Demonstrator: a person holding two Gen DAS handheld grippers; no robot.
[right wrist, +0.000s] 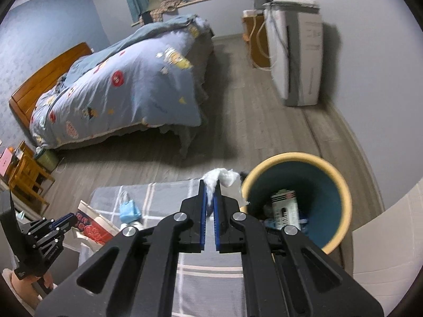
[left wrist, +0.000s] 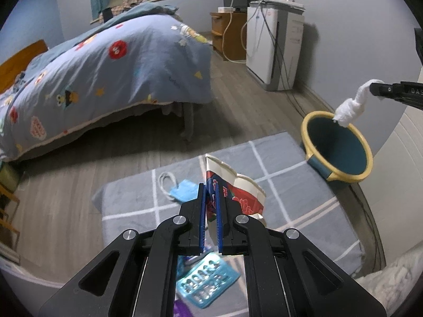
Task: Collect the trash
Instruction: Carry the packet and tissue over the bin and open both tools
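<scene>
My left gripper (left wrist: 210, 185) is shut on a flattened red and white paper cup (left wrist: 235, 190) and holds it above the grey checked mat (left wrist: 304, 211). My right gripper (right wrist: 210, 182) is shut on a white tissue wad (right wrist: 220, 177), held beside the rim of the teal bin with a yellow rim (right wrist: 341, 185). In the left wrist view the tissue (left wrist: 349, 108) hangs over the bin (left wrist: 341, 145). A blue face mask (left wrist: 182, 190) and a blue blister pack (left wrist: 206, 282) lie on the mat. The bin holds a white carton (right wrist: 286, 206).
A bed with a blue patterned duvet (left wrist: 105, 74) fills the left. A white appliance (left wrist: 275, 45) with cables and a wooden cabinet (left wrist: 227, 34) stand by the far wall. Wooden furniture (right wrist: 26, 177) stands at the left. Grey wood floor (left wrist: 238, 100) lies between.
</scene>
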